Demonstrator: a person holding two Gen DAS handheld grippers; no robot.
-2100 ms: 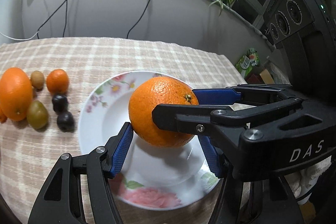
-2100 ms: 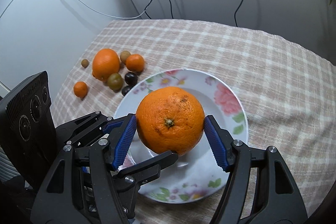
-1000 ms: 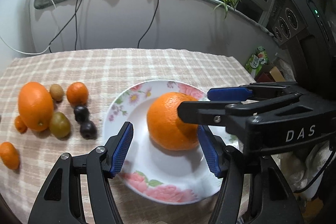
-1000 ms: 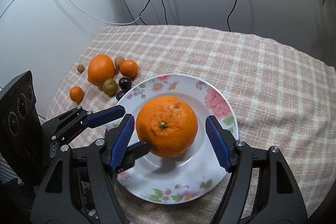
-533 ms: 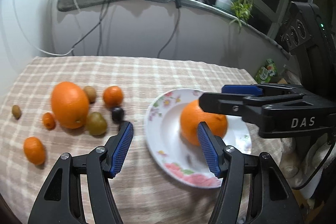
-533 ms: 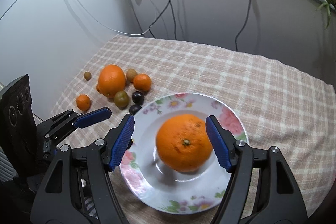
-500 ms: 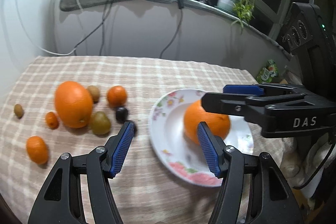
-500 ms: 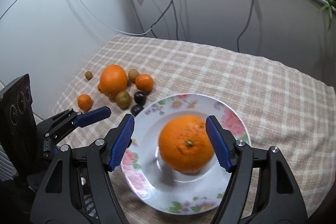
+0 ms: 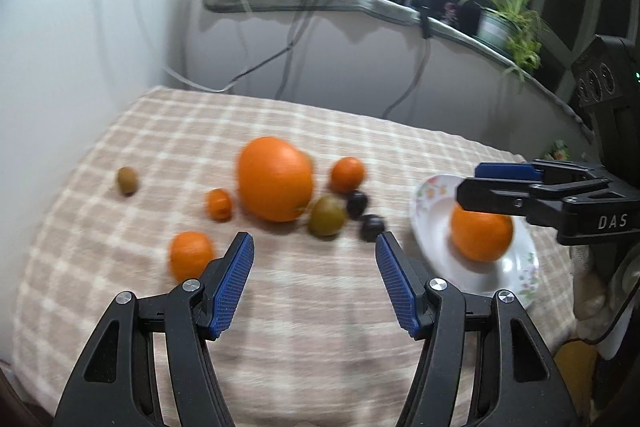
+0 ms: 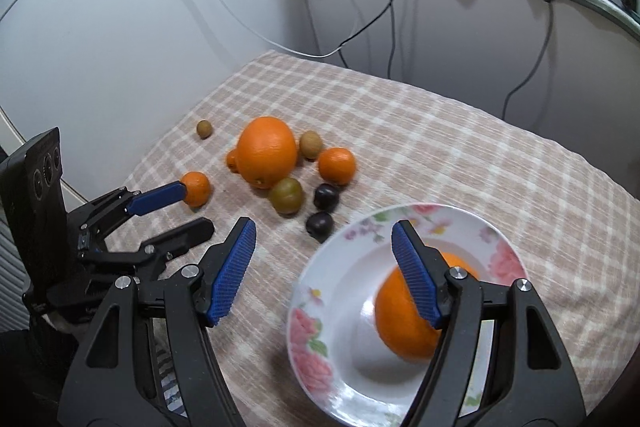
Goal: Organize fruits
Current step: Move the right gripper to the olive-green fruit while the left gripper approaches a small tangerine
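A large orange lies on the floral white plate. A second large orange sits on the checked cloth among small tangerines, green-brown fruits and two dark plums. My left gripper is open and empty above the cloth, just short of the fruit cluster. My right gripper is open and empty over the plate's left rim; its right finger hides part of the plated orange.
The table stands against a white wall, with a ledge carrying cables, a charger and a potted plant behind. A lone small fruit lies far left. The table's front edge is close below both grippers.
Both grippers have swung left, away from the plate toward the fruit cluster. The plated orange stays on the plate, released. Both stay open.
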